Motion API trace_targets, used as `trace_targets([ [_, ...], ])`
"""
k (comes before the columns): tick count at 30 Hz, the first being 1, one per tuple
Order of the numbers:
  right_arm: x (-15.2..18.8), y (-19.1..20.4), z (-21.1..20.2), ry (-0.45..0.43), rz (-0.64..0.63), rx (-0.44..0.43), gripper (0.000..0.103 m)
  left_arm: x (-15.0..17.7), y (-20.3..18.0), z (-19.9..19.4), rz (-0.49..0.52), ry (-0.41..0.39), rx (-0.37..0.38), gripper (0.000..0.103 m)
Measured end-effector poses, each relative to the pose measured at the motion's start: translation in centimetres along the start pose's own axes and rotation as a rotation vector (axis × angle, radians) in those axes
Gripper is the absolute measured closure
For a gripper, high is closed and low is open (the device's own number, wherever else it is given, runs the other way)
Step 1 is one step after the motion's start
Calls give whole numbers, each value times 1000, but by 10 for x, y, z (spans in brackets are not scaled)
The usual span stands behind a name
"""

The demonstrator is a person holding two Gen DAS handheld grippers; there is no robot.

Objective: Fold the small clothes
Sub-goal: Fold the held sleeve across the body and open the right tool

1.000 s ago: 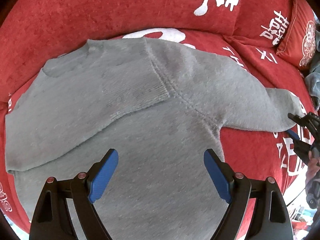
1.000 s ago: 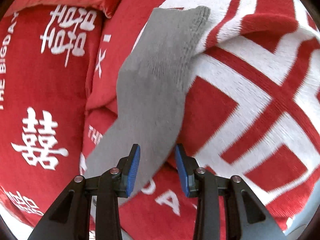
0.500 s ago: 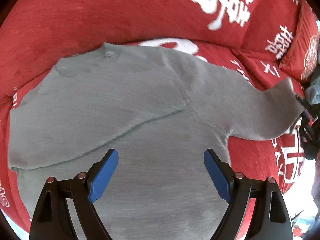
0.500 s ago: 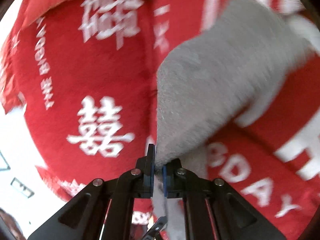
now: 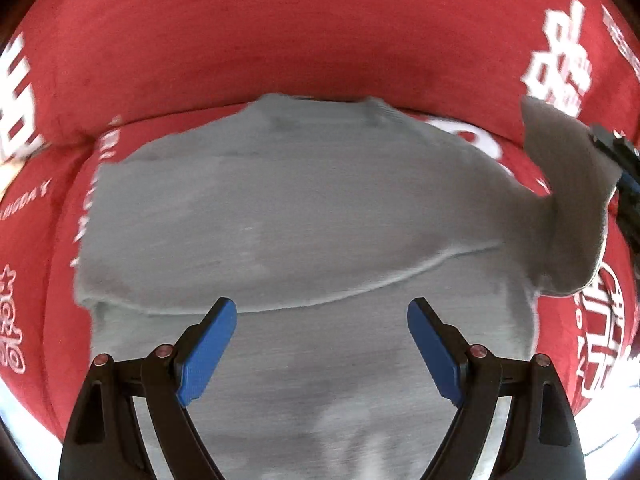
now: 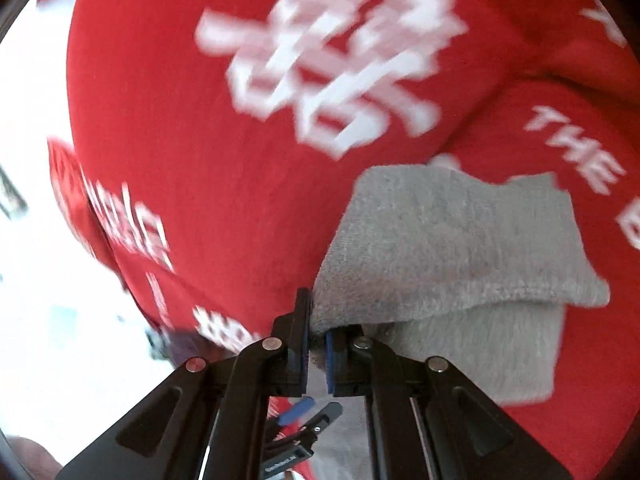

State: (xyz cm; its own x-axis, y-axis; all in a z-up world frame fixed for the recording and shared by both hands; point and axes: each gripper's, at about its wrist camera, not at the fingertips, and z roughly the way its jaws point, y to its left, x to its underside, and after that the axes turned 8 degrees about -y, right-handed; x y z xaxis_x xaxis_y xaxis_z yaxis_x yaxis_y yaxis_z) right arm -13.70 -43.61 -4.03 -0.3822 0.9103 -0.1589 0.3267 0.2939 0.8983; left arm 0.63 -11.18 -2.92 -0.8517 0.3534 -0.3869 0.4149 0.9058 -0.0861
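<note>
Free room: bare red sofa cover (image 5: 312, 40) lay open across the top of the left wrist view, above the grey sweater (image 5: 280, 208). Obstacles: raised sleeve (image 5: 572, 200) stood up at the right edge, pinched by the right hand-held gripper (image 6: 316, 340). Left hand-held gripper (image 5: 322, 348) hung wide over flat knit, nothing between its jaws.

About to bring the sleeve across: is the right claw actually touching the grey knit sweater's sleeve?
Touching. The right wrist view shows the right claw shut on the grey knit sweater's sleeve, fabric pinched between its blue pads.
</note>
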Motion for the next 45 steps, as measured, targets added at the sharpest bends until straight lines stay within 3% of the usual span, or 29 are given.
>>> trace_targets([
  [6, 54, 75, 107, 200, -372, 136, 97, 7, 63, -2, -102, -3, -67, 16],
  [10, 107, 79, 168, 352, -513, 247, 96, 11, 94, 5, -146, 2, -101, 16],
  [13, 137, 57, 199, 456, -532, 353, 92, 16, 111, 7, -179, 8, -110, 16],
  [15, 142, 44, 201, 471, -475, 395, 81, 17, 114, 5, -183, 3, -111, 16],
  [16, 139, 39, 194, 447, -422, 375, 75, 19, 117, 5, -184, 3, -110, 16],
  [17, 134, 36, 186, 412, -354, 359, 57, 20, 119, 4, -186, 5, -107, 16],
  [18, 131, 33, 179, 376, -300, 350, 50, 21, 121, 2, -189, 6, -104, 16],
  [20, 120, 23, 163, 271, -160, 336, 50, 21, 124, 0, -192, 4, -99, 16],
  [22, 109, 7, 154, 191, 6, 315, 57, 23, 127, -4, -195, -3, -97, 16],
  [23, 106, -3, 151, 148, 114, 289, 86, 24, 130, -8, -199, -7, -97, 16],
  [24, 104, -7, 150, 124, 169, 275, 97, 26, 133, -12, -205, -13, -95, 16],
  [25, 102, -5, 151, 101, 175, 261, 97, 27, 135, -14, -210, -17, -94, 16],
  [27, 103, 19, 161, 131, 25, 251, 97, 32, 142, -20, -221, -30, -102, 16],
  [32, 162, 106, 214, 363, -592, 251, 97, 45, 164, -22, -254, -20, -143, 16],
  [36, 220, 115, 250, 524, -883, 302, 96, 53, 180, -25, -287, -17, -167, 16],
  [39, 235, 96, 250, 597, -1011, 381, 90, 55, 188, -28, -295, -21, -178, 16],
  [40, 237, 98, 247, 591, -1049, 391, 84, 55, 189, -29, -298, -24, -179, 16],
  [42, 242, 99, 232, 593, -1101, 386, 44, 52, 191, -30, -305, -32, -180, 16],
  [45, 248, 106, 214, 600, -1199, 382, 42, 45, 189, -34, -311, -48, -170, 16],
])
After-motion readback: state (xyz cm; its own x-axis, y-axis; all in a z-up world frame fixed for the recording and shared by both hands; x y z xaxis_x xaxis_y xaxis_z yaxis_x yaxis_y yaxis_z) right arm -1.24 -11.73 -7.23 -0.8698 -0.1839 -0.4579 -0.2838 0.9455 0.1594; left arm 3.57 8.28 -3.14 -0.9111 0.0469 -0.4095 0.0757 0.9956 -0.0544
